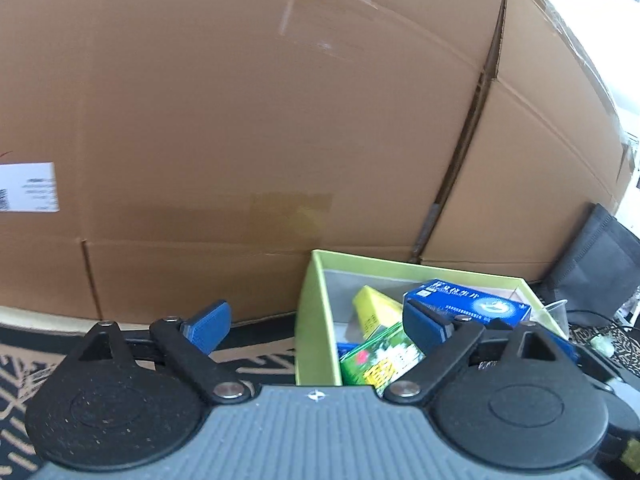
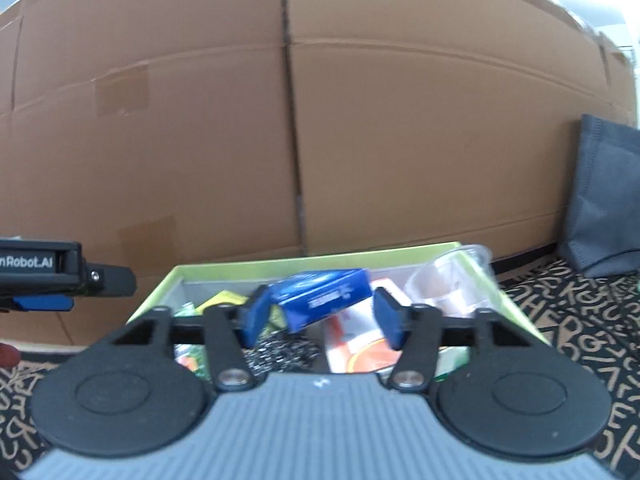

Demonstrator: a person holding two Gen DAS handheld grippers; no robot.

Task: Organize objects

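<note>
A lime-green open box [image 1: 400,266] [image 2: 240,268] stands on the mat against the cardboard. Inside lie a yellow carton [image 1: 376,308], a green packet [image 1: 384,360], an orange-and-white packet [image 2: 360,348] and a clear plastic cup [image 2: 448,280]. My right gripper [image 2: 323,316] hangs over the box. A blue carton [image 2: 324,296] [image 1: 472,300] sits tilted between its blue pads, which appear to press on the carton's ends. My left gripper [image 1: 318,326] is at the box's left wall, jaws wide apart with nothing between them. Its black body [image 2: 40,264] shows at the left edge of the right wrist view.
Large brown cardboard cartons [image 1: 240,120] [image 2: 400,140] form a wall right behind the green box. A dark grey fabric bag [image 2: 604,200] [image 1: 600,252] leans at the right. The floor is a black-and-tan patterned mat [image 2: 580,340]. Cables [image 1: 592,316] lie at the far right.
</note>
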